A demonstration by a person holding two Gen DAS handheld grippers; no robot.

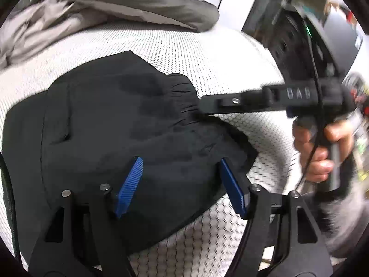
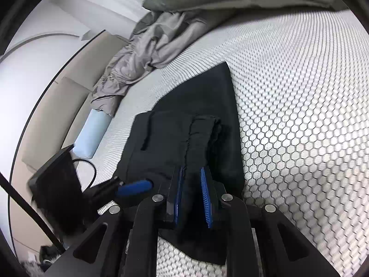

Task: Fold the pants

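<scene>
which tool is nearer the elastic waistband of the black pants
Right. The right tool has its jaws around the gathered waistband; the left tool hovers open over the pants, short of it.

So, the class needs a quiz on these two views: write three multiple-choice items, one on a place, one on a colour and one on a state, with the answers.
1. Where does the grey bedding lie?
A) on the black pants
B) beyond them on the mattress, apart
C) under them

2. What colour are the left gripper's pads?
A) red
B) blue
C) white

3. How do the left gripper's jaws stand?
A) wide apart
B) clamped on the bedding
C) shut on nothing

Answers: 1 B, bare mattress shows between bedding and pants; 2 B, both ribbed pads are blue; 3 A, a wide gap shows between the pads, over the pants.
</scene>
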